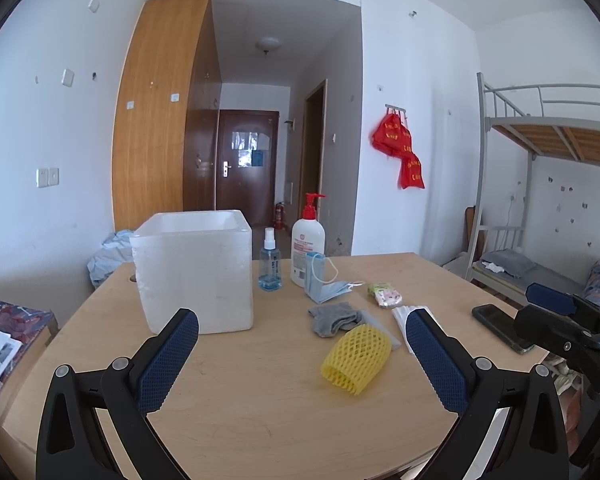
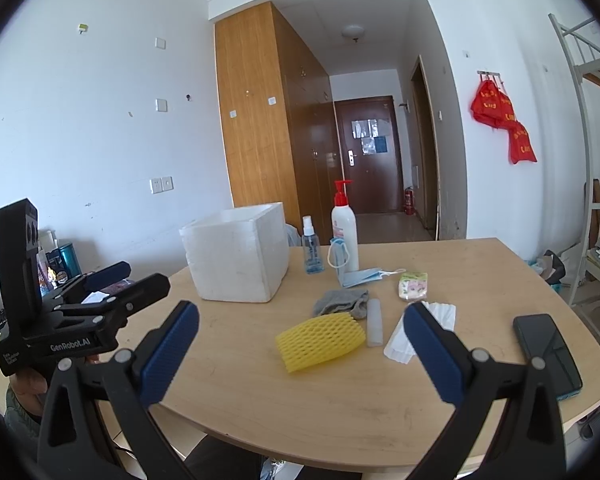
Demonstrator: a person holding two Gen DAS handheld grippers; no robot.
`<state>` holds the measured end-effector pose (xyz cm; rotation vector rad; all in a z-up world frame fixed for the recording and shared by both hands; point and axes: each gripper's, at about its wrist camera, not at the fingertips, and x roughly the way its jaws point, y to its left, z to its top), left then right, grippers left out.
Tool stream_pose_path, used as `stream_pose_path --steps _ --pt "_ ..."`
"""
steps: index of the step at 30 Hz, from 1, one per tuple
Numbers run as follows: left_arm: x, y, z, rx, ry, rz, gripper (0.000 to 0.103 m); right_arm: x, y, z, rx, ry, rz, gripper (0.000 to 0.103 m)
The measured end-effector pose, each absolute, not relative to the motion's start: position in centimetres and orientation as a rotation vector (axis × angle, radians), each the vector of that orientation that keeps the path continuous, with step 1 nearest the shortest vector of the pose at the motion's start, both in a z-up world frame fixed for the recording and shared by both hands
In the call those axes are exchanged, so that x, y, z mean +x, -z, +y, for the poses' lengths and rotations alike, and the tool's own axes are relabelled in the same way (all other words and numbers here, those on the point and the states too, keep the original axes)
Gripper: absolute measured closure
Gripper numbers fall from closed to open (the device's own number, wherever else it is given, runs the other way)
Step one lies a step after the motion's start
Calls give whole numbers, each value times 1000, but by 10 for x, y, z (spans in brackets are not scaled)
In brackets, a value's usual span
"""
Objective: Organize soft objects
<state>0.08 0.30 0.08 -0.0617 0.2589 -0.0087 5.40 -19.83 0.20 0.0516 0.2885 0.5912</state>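
A yellow foam net sleeve [image 1: 357, 359] [image 2: 320, 342] lies on the wooden table [image 1: 260, 400] [image 2: 340, 412]. Behind it lie a grey sock [image 1: 334, 319] [image 2: 342, 302], a stack of blue face masks [image 1: 328, 286] [image 2: 360, 276], a small tissue pack [image 1: 386, 295] [image 2: 412, 286] and white folded paper [image 1: 404, 316] [image 2: 440, 314]. A white foam box [image 1: 196, 270] [image 2: 238, 258] stands open-topped at the left. My left gripper [image 1: 302, 338] is open and empty above the near table. My right gripper [image 2: 302, 330] is open and empty, short of the sleeve.
A spray bottle [image 1: 270, 262] [image 2: 312, 248] and a pump bottle [image 1: 308, 244] [image 2: 345, 228] stand behind the masks. A black phone [image 1: 500, 326] [image 2: 548, 350] lies at the right edge. A translucent stick [image 2: 374, 322] lies beside the sleeve. A bunk bed [image 1: 540, 160] stands right.
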Motion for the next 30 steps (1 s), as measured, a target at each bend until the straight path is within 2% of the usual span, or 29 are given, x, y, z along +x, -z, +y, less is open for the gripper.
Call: stream_pose_path --steps 16,30 --pt "5 -3 -1 -58 2 265 0 57 -3 -198 54 -583 298 0" --pt "49 -1 -4 -50 23 317 0 95 4 -198 48 -561 366 0"
